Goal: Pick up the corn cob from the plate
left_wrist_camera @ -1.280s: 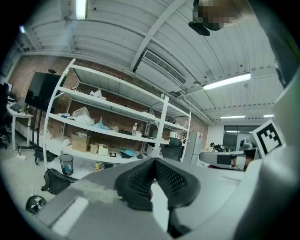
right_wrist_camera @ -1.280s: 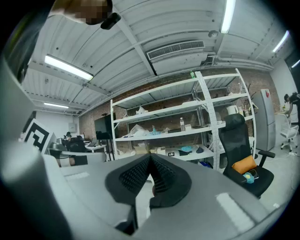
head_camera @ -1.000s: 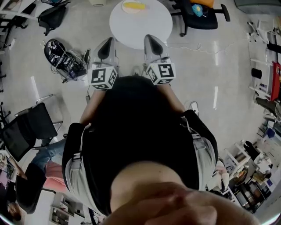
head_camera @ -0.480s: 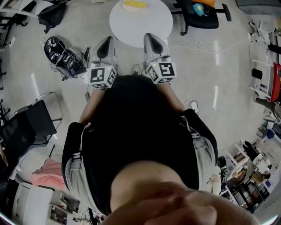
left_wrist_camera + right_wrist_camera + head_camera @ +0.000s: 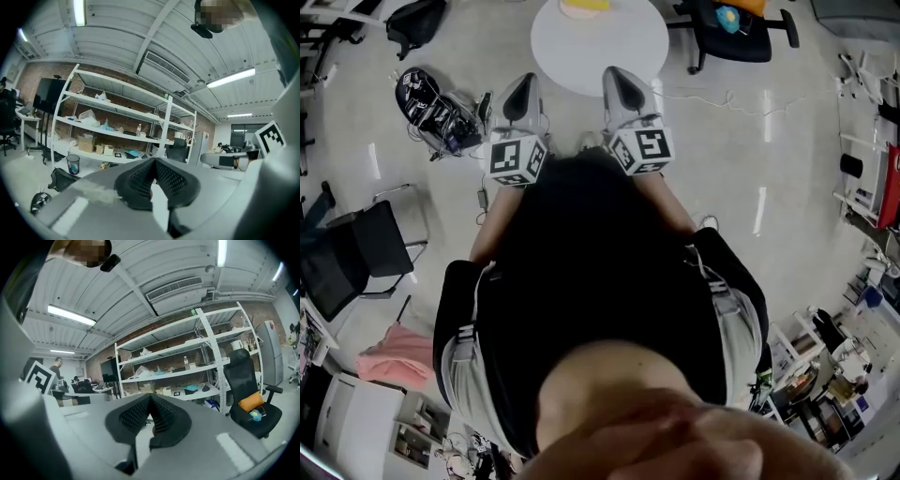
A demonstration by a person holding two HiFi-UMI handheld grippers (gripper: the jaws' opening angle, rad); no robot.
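Note:
The yellow corn cob (image 5: pixel 586 4) lies on a pale plate (image 5: pixel 570 10) at the far side of a round white table (image 5: pixel 600 52), cut off by the top edge of the head view. My left gripper (image 5: pixel 523 92) and right gripper (image 5: pixel 617 82) are held side by side near the table's near edge, well short of the plate. Both point about level over the table. The left gripper (image 5: pixel 153 161) has its black pads together, and the right gripper (image 5: pixel 150 398) is also shut. Neither holds anything. The corn is out of both gripper views.
A black office chair with an orange cushion (image 5: pixel 733 28) stands right of the table. A dark bag with cables (image 5: pixel 431 108) lies on the floor to the left, and another black chair (image 5: pixel 347 262) further left. Metal shelving (image 5: pixel 117 126) fills the far wall.
Both grippers stay shut and almost still. The table and plate have slid slightly toward the top edge of the head view. A person at the lower left has moved away.

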